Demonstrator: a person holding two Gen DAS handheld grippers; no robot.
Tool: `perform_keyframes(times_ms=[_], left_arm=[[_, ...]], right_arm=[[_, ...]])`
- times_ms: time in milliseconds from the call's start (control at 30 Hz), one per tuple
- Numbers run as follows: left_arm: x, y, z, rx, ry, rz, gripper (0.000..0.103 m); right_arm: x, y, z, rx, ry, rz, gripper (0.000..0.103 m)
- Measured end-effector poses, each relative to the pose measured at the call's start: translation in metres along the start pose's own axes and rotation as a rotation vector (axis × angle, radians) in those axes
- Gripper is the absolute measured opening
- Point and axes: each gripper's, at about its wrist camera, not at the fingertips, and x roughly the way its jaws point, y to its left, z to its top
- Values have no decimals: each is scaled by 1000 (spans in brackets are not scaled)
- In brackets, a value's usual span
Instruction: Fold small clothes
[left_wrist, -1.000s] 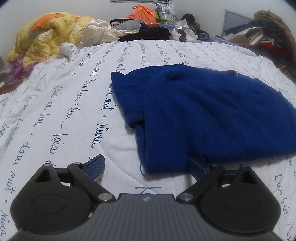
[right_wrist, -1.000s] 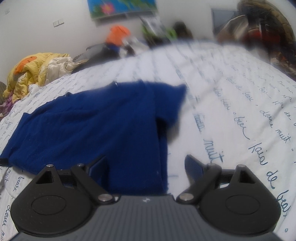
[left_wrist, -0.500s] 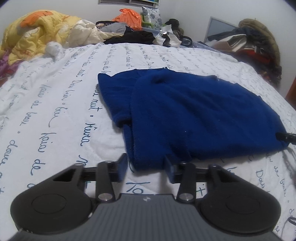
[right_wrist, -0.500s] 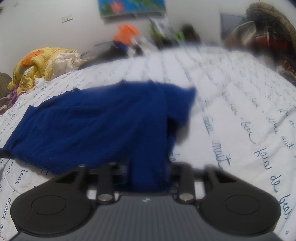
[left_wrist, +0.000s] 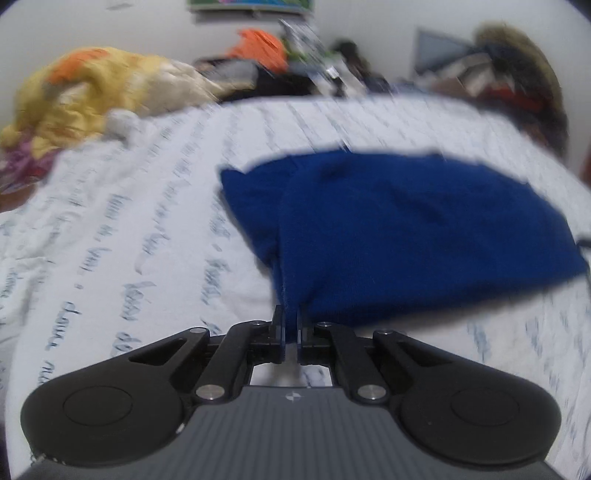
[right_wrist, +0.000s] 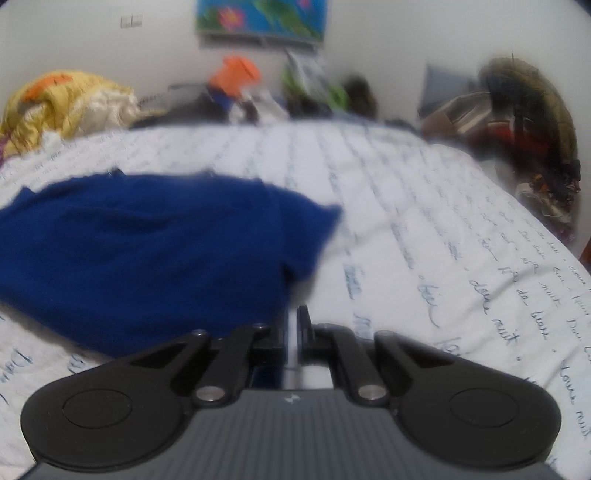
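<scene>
blue garment (left_wrist: 406, 229) stretches crosswise ahead; left gripper (left_wrist: 291, 325) pinches its near-left corner, right gripper (right_wrist: 294, 325) its near-right corner, equally near.

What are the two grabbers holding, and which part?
Both pinch the blue shirt: the left gripper its near left bottom corner, the right gripper its near right bottom corner.
</scene>
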Motion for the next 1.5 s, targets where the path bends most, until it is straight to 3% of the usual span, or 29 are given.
perform_keyframes(times_ms=[67,133,167,200,267,333,367,400,533,667,767,900,1100,1500], left_arm=[[2,-6,-3,30,12,23,18],[-2,-4,-2,22,7,51,45],[-6,-2,-1,5,-13,64,77],[-13,-1,2,-12,-53,82,98],[-23,-4,9,-21,-137,115,100],[-21,-13,21,-17,-156,129,100],[-17,-20,27,-20,-160,142,100],[-12,-27,32,-21,-163,156,100],[17,-59,41,-17,-145,212,100],[40,-73,31,-32,-100,219,100],[48,-70,17,-61,-64,225,102],[45,-57,5,-146,-84,183,103],[45,-59,7,-155,-87,185,103],[45,-56,6,-180,-86,168,103]], right_arm=[[1,-7,0,34,17,-4,4],[-1,-12,2,68,24,-9,6],[-3,-13,4,82,14,-10,6],[-5,-13,7,94,3,-3,7],[-9,-9,13,122,-14,29,17],[-8,2,20,132,-28,80,50],[-7,10,22,130,-43,102,78],[-7,20,24,117,-64,121,81],[0,66,31,41,-90,150,81],[21,93,23,-34,-26,108,81],[27,91,11,-46,4,94,82],[24,79,-1,5,1,112,94],[23,78,-7,19,-6,100,103],[24,76,-7,35,-2,105,103]])
